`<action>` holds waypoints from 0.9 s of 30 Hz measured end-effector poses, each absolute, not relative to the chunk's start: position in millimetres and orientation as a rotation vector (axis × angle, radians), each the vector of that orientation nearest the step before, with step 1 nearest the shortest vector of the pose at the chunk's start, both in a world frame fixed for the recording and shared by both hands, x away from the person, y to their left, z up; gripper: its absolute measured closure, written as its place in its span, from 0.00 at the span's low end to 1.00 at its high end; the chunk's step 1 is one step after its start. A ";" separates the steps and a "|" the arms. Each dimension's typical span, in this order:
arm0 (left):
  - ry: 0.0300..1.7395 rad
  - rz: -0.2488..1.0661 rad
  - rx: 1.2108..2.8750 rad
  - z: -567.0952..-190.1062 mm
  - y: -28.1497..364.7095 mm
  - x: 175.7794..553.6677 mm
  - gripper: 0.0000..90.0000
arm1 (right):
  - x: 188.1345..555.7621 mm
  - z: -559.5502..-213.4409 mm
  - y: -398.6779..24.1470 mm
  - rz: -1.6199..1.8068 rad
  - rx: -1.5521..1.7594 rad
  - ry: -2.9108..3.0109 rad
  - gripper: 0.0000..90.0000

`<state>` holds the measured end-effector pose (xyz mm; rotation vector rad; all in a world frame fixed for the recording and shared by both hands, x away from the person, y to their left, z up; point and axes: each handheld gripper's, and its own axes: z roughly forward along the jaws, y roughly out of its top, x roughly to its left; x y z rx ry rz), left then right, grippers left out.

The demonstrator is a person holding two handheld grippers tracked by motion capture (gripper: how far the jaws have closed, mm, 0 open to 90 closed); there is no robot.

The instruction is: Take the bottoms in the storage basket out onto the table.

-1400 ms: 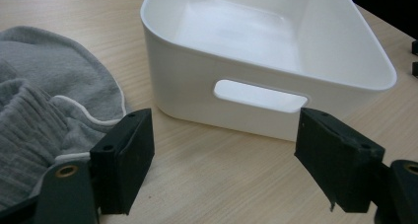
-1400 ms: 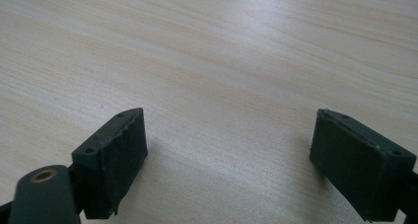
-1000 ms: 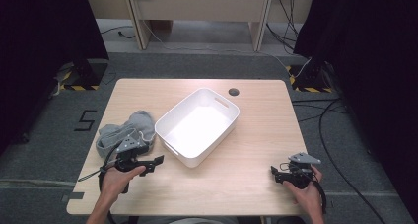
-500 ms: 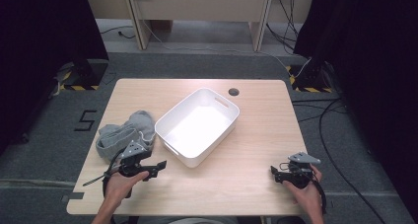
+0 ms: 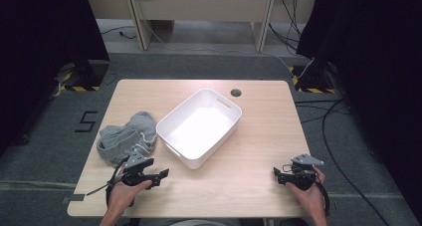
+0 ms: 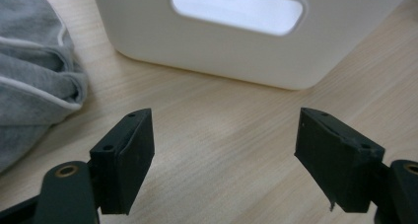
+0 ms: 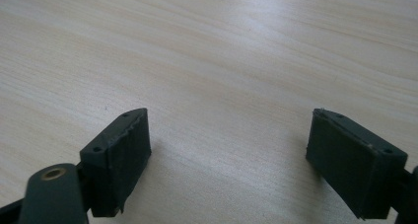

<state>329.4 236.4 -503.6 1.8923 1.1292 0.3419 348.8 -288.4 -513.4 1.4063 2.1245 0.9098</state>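
On the left of the wooden table (image 5: 259, 136) lies a crumpled grey garment (image 5: 124, 139) with thin white piping, resting just beside the white plastic tub (image 5: 199, 126) and apparently brushing its near left wall. Just in front of that heap sits the left gripper (image 5: 161, 175), held low in the person's left hand (image 5: 122, 193) with its 2 black jaws spread wide and nothing between them; in the left gripper view they point at bare wood and the tub's handle cut-out, with the garment off to their left. In the middle, the tub stands at a slant and looks empty. At the right, well apart from everything, the right gripper (image 5: 275, 172) rests low near the front corner, its jaws likewise parted over bare table with nothing held. Judging by this layout, the work is at its opening step: the cloth is not yet grasped, and it probably belongs in the tub. The next move calls for swinging the left jaws leftward onto a thick fold, closing firmly, then lifting high enough to clear the tub's rim.
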 end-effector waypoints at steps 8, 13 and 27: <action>1.138 0.346 1.893 -508.5 235.4 326.7 0.24 | 347.8 -512.4 -290.6 0.938 1.433 2.094 0.25; 1.137 0.357 1.901 -510.4 233.9 323.3 0.24 | 349.6 -509.4 -291.8 0.950 1.431 2.079 0.27; 1.139 0.426 1.907 -518.8 225.2 309.2 0.24 | 372.4 -483.7 -270.3 0.988 1.327 2.087 0.27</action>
